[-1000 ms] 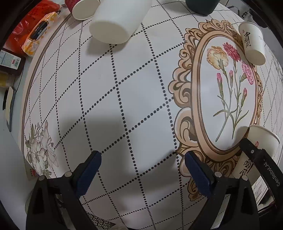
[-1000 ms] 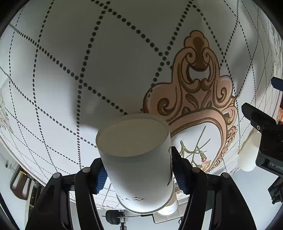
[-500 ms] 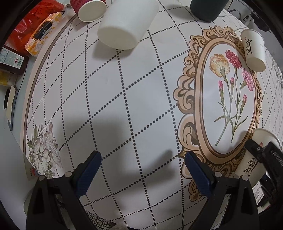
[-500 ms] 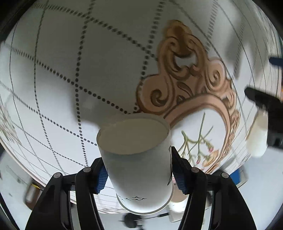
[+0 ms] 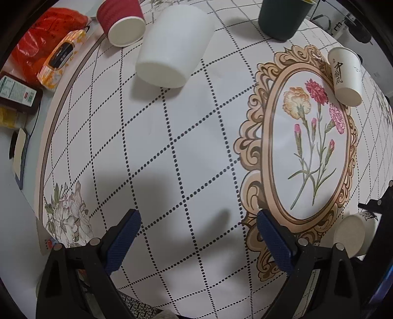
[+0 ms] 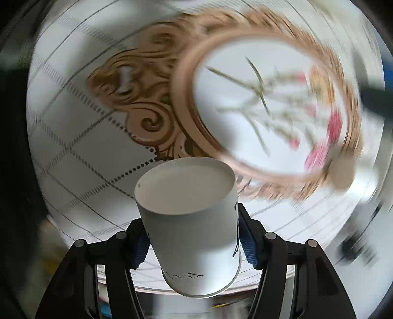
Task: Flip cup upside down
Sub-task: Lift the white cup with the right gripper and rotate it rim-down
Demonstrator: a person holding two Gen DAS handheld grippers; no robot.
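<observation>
The right claw (image 6: 194, 239) pinches the white paper cup (image 6: 191, 220) by its side wall, blue pads pressed against it on both sides. The cup is held off the desk (image 5: 172, 137), above the gold scroll frame (image 5: 255, 152) printed on the cloth. Its flat base faces the camera and its rolled rim points back toward the claw. In the left wrist view the same cup (image 5: 351, 235) shows at the lower right edge, tipped over. The background in the right wrist view is smeared, so I judge the turn to be under way.

Task status, as judged: grasp done, lift done, rotation partly done. Remaining: finish the turn, set the cup rim-down on the desk, release.

The left claw (image 5: 199, 233) is spread wide and holds nothing; it hangs over the dotted grid of the cloth.

Count of cups in view: five. One held cup; one white paper cup with black script (image 5: 346, 76) standing inverted by the frame; one large plain white cup (image 5: 174, 46); one red ribbed cup (image 5: 120, 22); one dark green cup (image 5: 282, 18). At the left margin: one red bag (image 5: 36, 44), one orange packet (image 5: 61, 59).
</observation>
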